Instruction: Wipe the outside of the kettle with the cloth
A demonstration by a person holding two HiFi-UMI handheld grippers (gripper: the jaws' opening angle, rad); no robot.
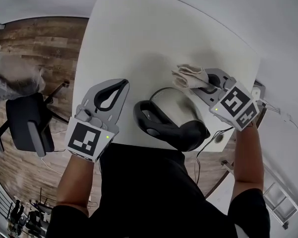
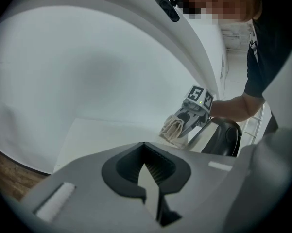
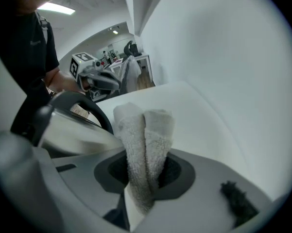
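Note:
A steel kettle (image 1: 167,104) with a black handle (image 1: 161,128) stands near the front edge of the white table (image 1: 139,38). My right gripper (image 1: 202,85) is shut on a folded beige cloth (image 1: 190,76), held at the kettle's upper right side. In the right gripper view the cloth (image 3: 145,130) sticks up between the jaws beside the kettle (image 3: 73,130). My left gripper (image 1: 123,85) rests left of the kettle, shut with nothing in it, a little apart from the kettle body. The left gripper view shows the cloth (image 2: 172,128) and the kettle (image 2: 227,137) at the far right.
A black chair (image 1: 27,125) stands on the wood floor left of the table. A thin cable (image 1: 277,110) runs off the table's right corner. White wall lies beyond the table's far edge. The person's body is close against the front edge.

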